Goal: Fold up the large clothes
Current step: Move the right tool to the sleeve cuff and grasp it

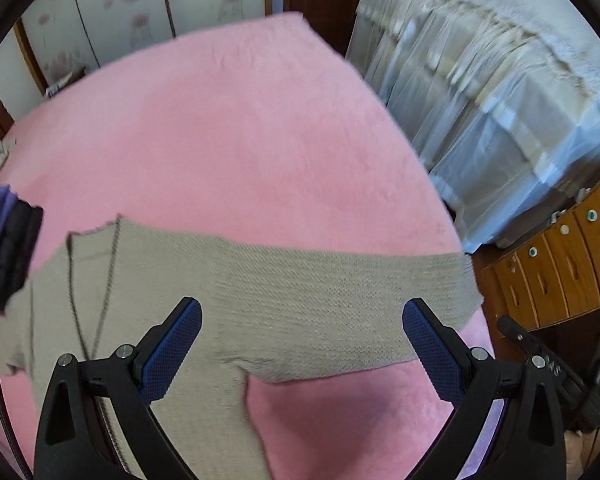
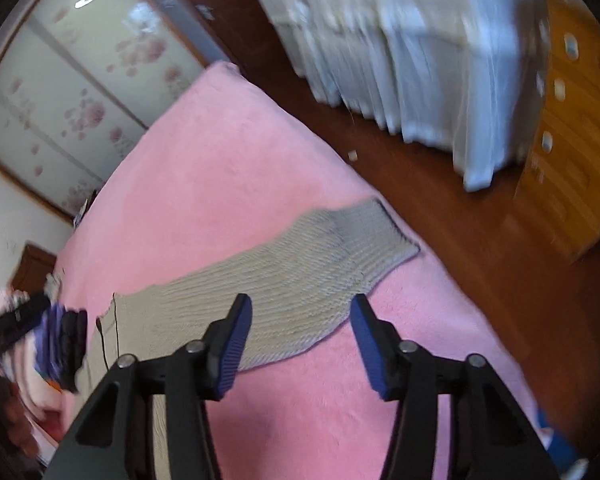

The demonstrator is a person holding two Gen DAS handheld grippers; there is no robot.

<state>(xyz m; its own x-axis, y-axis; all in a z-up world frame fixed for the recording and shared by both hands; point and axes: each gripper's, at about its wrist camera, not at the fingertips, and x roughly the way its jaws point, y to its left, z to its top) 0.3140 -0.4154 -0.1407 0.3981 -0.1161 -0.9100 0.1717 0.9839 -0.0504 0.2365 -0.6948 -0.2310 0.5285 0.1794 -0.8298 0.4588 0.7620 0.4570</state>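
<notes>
- A beige knit cardigan (image 1: 260,304) lies flat on the bed's pink blanket (image 1: 228,140), its zip running down the front at the left of the left wrist view.
- 1 sleeve (image 2: 300,276) stretches out sideways toward the bed's edge, its ribbed cuff (image 2: 384,232) close to the wooden floor (image 2: 452,216).
- The left gripper (image 1: 302,344) hangs over the cardigan's shoulder, fingers spread wide and holding nothing.
- The right gripper (image 2: 301,344) hovers above the sleeve, its fingers about halfway apart with nothing between them.
- A stack of folded purple and dark clothes (image 1: 4,248) sits on the blanket just beside the cardigan's collar.
- Across the floor stand a white draped bed (image 1: 480,100) and a wooden drawer chest (image 1: 556,268).
</notes>
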